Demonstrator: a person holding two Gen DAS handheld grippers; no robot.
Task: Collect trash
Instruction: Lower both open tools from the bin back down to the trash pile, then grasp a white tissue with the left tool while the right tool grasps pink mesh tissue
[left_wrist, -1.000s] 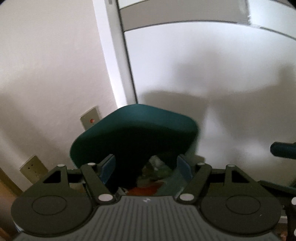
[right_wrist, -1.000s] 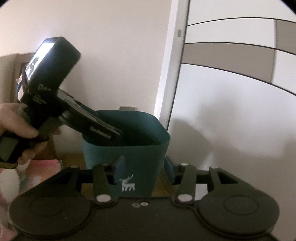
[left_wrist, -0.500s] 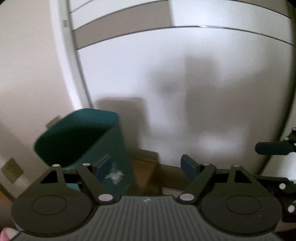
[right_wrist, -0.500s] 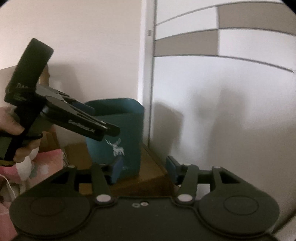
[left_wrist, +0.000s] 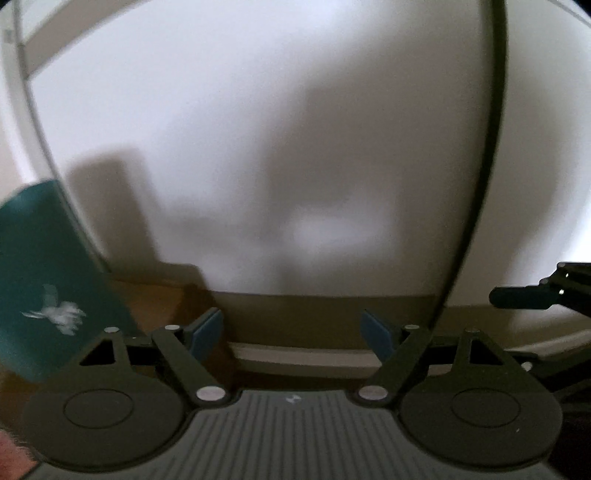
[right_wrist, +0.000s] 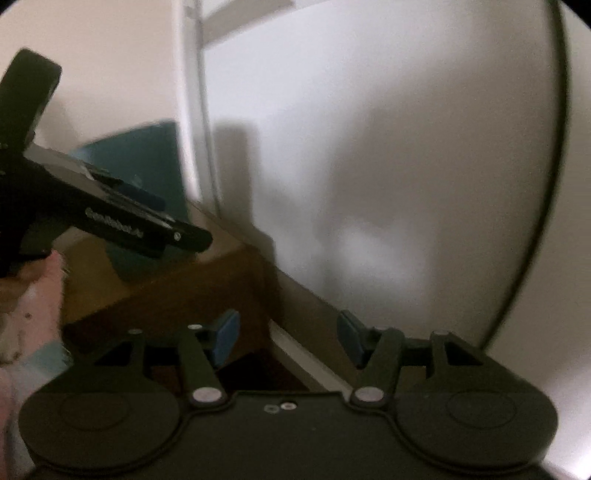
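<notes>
Both empty — left gripper (left_wrist: 291, 334) apart, right gripper (right_wrist: 284, 338) opening — beside a smooth teal plastic bin (left_wrist: 40, 280).

Both tools are matte black. The left gripper (left_wrist: 291, 334) has blue pads, silver rivets and a ribbed grey body. The right gripper (right_wrist: 288, 338) also has blue pads, with two small screws on its black body.

Right gripper (right_wrist: 286, 338) jaws opening, empty; left gripper (right_wrist: 110, 218) before teal bin (right_wrist: 147, 155).
</notes>
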